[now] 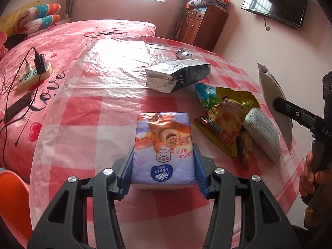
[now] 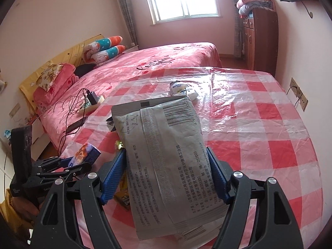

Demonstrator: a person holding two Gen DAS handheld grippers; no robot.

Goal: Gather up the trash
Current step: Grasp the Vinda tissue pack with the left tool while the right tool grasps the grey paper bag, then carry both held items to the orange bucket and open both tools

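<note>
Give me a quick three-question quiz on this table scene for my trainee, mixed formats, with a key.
1. True or false: the left claw is shut on the tissue pack.
2. What does the right claw hold? A) a gray printed packet B) a yellow snack bag C) a small tube
3. Fill in: the small tube lies beyond the gray-and-white bag, toward the ____ edge of the checked table cover.

Key:
1. True; both blue pads press its sides.
2. A, the gray printed packet; the yellow snack bag lies in the pile of wrappers on the table.
3. Far.
</note>
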